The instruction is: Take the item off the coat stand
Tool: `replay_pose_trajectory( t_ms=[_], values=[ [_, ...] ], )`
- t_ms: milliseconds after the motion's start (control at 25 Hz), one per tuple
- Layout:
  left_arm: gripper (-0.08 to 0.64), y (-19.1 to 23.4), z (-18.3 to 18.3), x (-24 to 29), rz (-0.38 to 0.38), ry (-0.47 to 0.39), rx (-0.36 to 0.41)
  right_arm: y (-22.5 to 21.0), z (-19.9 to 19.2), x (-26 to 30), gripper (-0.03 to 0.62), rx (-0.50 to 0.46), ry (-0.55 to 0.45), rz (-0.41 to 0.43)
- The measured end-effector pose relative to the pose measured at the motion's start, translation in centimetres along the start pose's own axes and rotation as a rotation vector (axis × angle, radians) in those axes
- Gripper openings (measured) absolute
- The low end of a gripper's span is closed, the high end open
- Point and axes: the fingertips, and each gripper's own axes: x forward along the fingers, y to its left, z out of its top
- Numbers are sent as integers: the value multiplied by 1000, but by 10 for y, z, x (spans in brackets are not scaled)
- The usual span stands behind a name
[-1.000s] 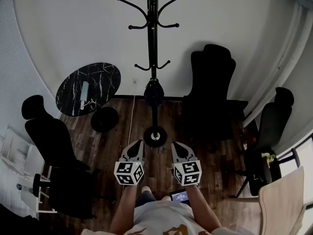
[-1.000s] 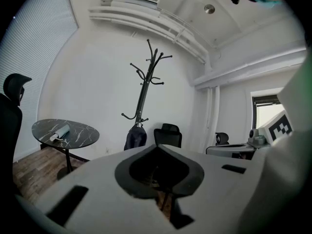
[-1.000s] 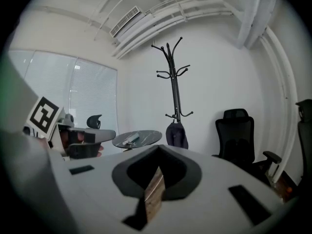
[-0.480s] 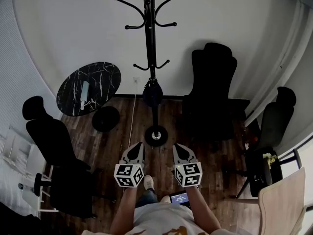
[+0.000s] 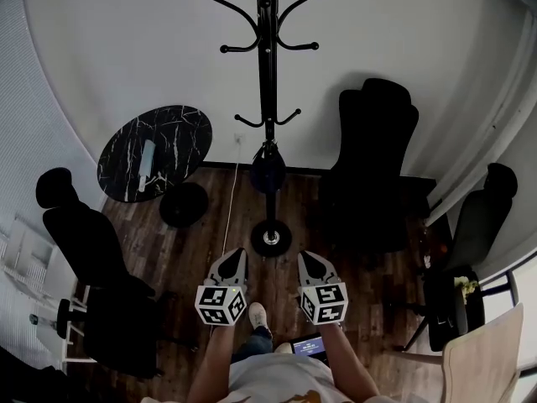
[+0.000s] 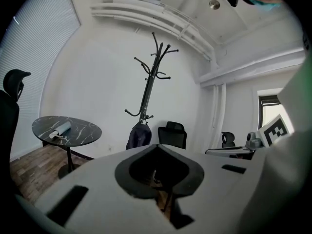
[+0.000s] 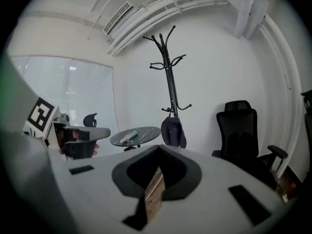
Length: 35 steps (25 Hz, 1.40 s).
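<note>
Office corner: bag (image 5: 268,173) on coat stand (image 5: 267,74), well beyond hand-held grippers (image 5: 237,253) (image 5: 304,255).

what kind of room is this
Most likely an office or small meeting room: black office chairs stand around the walls, there is a round marble-top table, and a coat stand with a dark bag hanging low on it.

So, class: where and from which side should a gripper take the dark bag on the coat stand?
Likely the bag by its top strap, just below the low hook, from the front: it hangs slack before the pole, so it lifts up off.
</note>
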Motion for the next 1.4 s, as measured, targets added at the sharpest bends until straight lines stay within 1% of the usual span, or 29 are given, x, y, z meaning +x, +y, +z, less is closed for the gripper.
replay_pose_trajectory(
  t_ms=[320,520,800,1000,1240,1400],
  values=[
    [20,30,5,69,-15,17,-35,-29,14,57,11,-14,28,-19],
    [20,50,17,113,-27,20,-11,-48,27,100,11,-11,36,-41],
    [20,89,32,165,-51,33,-11,-61,39,156,12,2,44,-70],
    [20,108,34,195,-76,54,-10,-67,45,192,11,0,50,-90],
    [20,121,32,223,-136,64,-16,-70,45,217,11,-13,50,-131],
    [20,119,29,232,-166,79,3,-73,46,216,12,-12,43,-163]
  ],
)
